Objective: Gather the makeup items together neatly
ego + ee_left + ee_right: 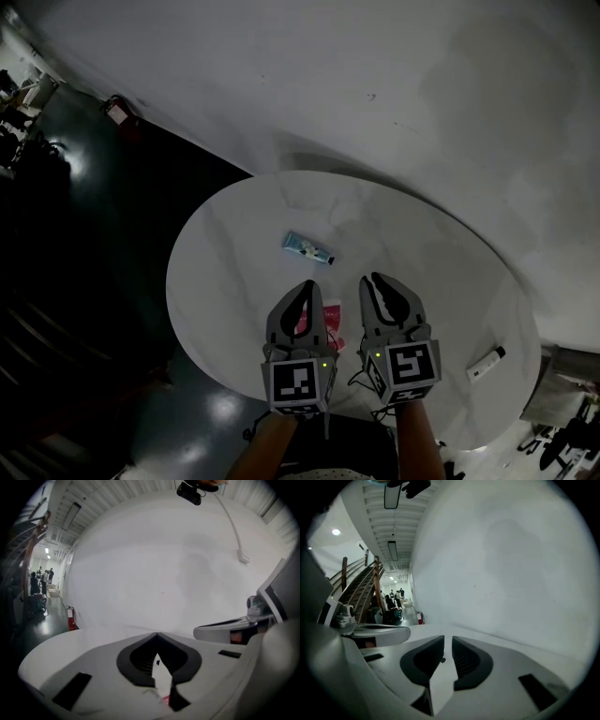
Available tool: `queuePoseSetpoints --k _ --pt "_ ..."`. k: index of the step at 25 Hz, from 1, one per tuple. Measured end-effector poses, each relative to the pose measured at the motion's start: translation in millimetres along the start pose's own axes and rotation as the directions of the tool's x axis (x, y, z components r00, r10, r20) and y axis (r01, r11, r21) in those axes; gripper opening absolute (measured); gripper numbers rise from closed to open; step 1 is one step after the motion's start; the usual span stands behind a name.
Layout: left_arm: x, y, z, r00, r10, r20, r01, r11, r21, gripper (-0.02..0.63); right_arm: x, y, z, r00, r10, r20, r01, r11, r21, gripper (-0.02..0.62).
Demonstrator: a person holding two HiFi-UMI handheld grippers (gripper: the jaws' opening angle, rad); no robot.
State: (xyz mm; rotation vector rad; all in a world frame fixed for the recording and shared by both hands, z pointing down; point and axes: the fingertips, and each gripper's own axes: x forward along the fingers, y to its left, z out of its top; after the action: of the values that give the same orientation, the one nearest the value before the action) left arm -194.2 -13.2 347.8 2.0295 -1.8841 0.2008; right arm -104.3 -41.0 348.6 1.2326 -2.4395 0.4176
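Note:
A round white table carries three small items. A light blue tube lies near its middle. A pink and white packet lies flat between and partly under my two grippers. A white stick with a dark cap rests near the right rim. My left gripper hovers over the packet with its jaws touching and nothing in them. Beside it, my right gripper shows a narrow gap between its jaws, and that gap is empty. Both point toward the blue tube, short of it.
A plain white wall rises right behind the table. Dark glossy floor lies to the left, with a red fire extinguisher at the wall's foot. People and a staircase railing are far off down the hall.

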Motion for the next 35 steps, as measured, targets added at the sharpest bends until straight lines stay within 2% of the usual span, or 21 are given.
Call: queuePoseSetpoints --k 3,6,11,14,15,22,25,30,35 --pt "3.5 2.6 -1.6 1.0 0.021 -0.012 -0.021 1.0 -0.009 0.014 9.4 1.6 -0.2 1.0 0.025 -0.006 -0.025 0.999 -0.027 0.075" --pt "9.3 9.7 -2.7 0.998 0.057 0.011 -0.057 0.998 -0.023 0.014 19.8 5.6 2.3 0.998 0.06 -0.012 -0.06 0.996 -0.062 0.075" --pt "17.5 20.7 -18.1 0.995 0.098 -0.02 -0.098 0.994 -0.052 0.014 41.1 11.0 -5.5 0.991 0.116 -0.06 -0.122 0.984 -0.126 0.083" --pt "23.9 29.1 -16.6 0.993 0.12 0.007 -0.119 0.991 -0.066 0.014 53.9 17.6 -9.7 0.986 0.149 -0.078 -0.16 0.974 -0.158 0.086" --pt "25.1 32.0 -18.1 0.992 0.127 0.009 -0.126 0.99 -0.069 0.014 57.5 20.9 -11.7 0.983 0.163 -0.089 -0.176 0.97 -0.169 0.109" --pt "31.2 45.3 -31.7 0.987 0.156 -0.048 -0.159 0.984 -0.08 0.014 77.8 35.0 -30.7 0.96 0.23 -0.159 -0.261 0.943 -0.208 0.118" --pt "34.8 46.8 -33.0 0.986 0.16 -0.045 -0.163 0.983 -0.081 0.014 88.1 36.2 -37.8 0.946 0.254 -0.203 -0.297 0.929 -0.221 0.134" --pt "39.9 46.4 -39.0 0.986 0.158 -0.056 -0.162 0.983 -0.084 0.014 105.6 40.5 -51.9 0.902 0.295 -0.315 -0.385 0.88 -0.28 0.163" --pt "40.2 47.4 -50.7 0.983 0.156 -0.093 -0.164 0.982 -0.092 0.014 115.6 47.1 -62.4 0.884 0.301 -0.359 -0.415 0.858 -0.303 0.163"
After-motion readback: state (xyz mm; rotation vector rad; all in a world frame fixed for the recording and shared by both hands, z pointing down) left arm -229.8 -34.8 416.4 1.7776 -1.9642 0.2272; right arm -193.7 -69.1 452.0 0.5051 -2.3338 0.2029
